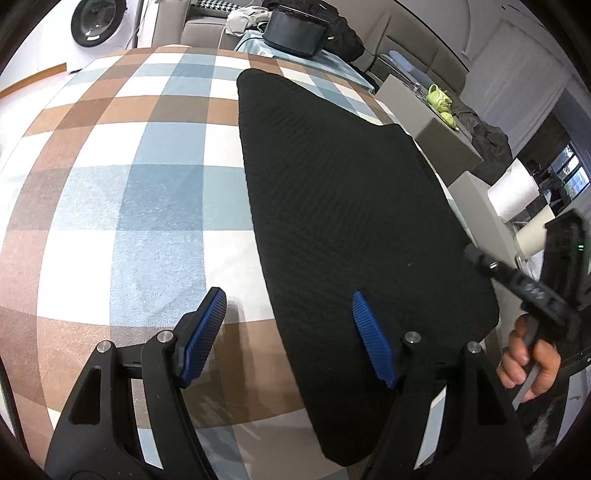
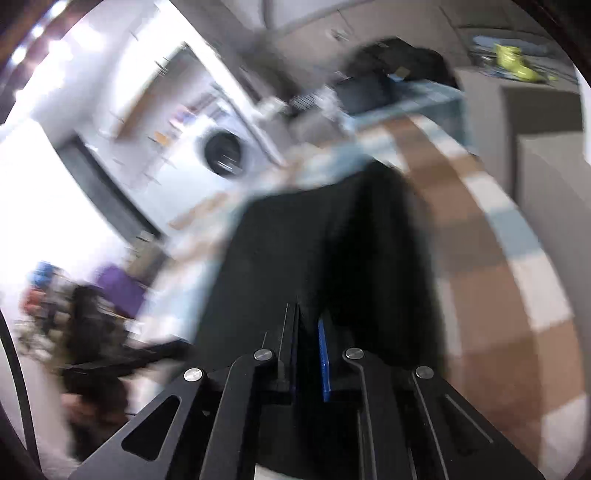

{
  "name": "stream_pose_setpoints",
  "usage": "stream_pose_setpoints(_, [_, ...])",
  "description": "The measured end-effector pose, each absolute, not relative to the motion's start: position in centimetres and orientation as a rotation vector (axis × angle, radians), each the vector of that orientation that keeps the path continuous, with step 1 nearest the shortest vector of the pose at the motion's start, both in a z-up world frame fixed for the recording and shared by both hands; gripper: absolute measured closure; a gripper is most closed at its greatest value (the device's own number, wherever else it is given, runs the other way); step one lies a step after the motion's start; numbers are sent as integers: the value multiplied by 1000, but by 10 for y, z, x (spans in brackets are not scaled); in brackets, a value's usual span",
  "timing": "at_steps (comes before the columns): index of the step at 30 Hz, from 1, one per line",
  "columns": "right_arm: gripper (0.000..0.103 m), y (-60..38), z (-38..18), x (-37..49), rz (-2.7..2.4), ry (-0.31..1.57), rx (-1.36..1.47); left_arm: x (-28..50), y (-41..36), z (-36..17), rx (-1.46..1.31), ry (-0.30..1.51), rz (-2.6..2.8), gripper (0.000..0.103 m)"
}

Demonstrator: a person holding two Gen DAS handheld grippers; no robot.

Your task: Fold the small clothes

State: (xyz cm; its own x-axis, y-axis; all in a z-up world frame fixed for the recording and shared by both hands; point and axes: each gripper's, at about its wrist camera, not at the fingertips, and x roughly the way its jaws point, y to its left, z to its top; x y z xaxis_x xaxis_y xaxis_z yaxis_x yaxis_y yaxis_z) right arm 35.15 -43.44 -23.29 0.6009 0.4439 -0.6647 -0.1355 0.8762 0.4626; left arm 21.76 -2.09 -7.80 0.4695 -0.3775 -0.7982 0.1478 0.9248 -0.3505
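Note:
A black ribbed garment (image 1: pixel 343 199) lies flat on the checked tablecloth (image 1: pixel 122 177), reaching from the near edge toward the far side. My left gripper (image 1: pixel 288 332) is open and empty, hovering over the garment's near left edge, one blue pad over the cloth and one over the garment. My right gripper (image 1: pixel 491 266) shows at the garment's right edge, held by a hand (image 1: pixel 528 365). In the blurred right wrist view my right gripper (image 2: pixel 308 343) is shut on the black garment (image 2: pixel 332 251), with its blue pads nearly together on the fabric.
A black container (image 1: pixel 295 29) and a dark pile of clothes sit at the table's far end. A washing machine (image 1: pixel 99 26) stands at the back left. A grey unit with green cups (image 1: pixel 441 101) and white rolls (image 1: pixel 513 192) are to the right.

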Motion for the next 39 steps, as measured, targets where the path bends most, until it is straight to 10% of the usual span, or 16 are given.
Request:
stream_pose_setpoints(14, [60, -457, -235, 316, 317, 825, 509, 213, -25, -82, -231, 1050, -357, 35])
stream_pose_setpoints(18, [28, -472, -233, 315, 229, 812, 525, 210, -25, -83, -241, 1048, -370, 35])
stream_pose_setpoints(27, [29, -456, -252, 334, 300, 888, 537, 209, -25, -87, -274, 1020, -361, 36])
stream_pose_setpoints(32, [64, -439, -257, 342, 315, 913, 505, 216, -24, -90, -265, 1012, -313, 80])
stream_pose_setpoints(39, [71, -413, -259, 359, 343, 913, 470, 224, 2, -90, -290, 989, -248, 85])
